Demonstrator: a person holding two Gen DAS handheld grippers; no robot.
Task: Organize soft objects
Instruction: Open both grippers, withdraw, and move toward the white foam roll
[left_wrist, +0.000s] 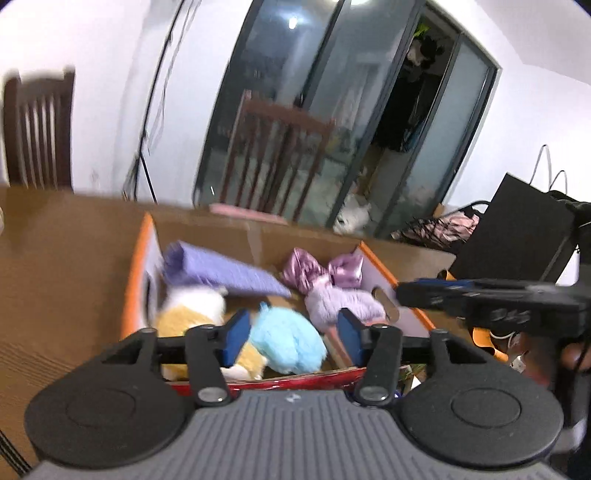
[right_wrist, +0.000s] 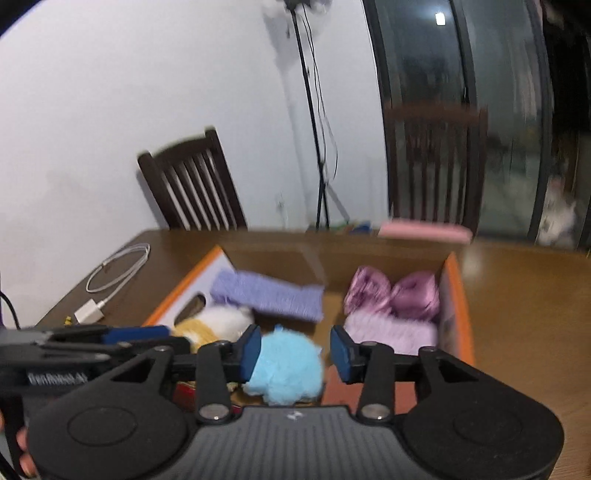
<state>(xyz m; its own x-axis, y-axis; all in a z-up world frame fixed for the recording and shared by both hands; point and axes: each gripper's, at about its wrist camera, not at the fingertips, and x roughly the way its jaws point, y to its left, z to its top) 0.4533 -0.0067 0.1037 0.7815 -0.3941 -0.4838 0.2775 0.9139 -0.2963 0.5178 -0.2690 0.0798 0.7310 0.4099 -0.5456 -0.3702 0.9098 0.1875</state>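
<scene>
An open cardboard box (left_wrist: 384, 269) with orange rims stands on the brown table. It holds a purple knitted cloth (left_wrist: 221, 273), a yellow-and-white plush (left_wrist: 192, 314), a light blue plush (left_wrist: 288, 343), a pink satin bow (left_wrist: 321, 271) and a lilac fluffy piece (left_wrist: 343, 302). My left gripper (left_wrist: 293, 338) hovers open over the box's near edge, with the blue plush lying below its gap. My right gripper (right_wrist: 295, 352) is open too, above the same blue plush (right_wrist: 284, 369), its right pad apart from it. Each gripper shows at the side of the other's view.
Two dark wooden chairs (right_wrist: 192, 184) stand behind the table (right_wrist: 524, 302). A white cable with a charger (right_wrist: 110, 273) lies at the table's left. A pink flat object (right_wrist: 424, 230) sits past the box (right_wrist: 461, 314). A black bag (left_wrist: 517, 229) is at the right.
</scene>
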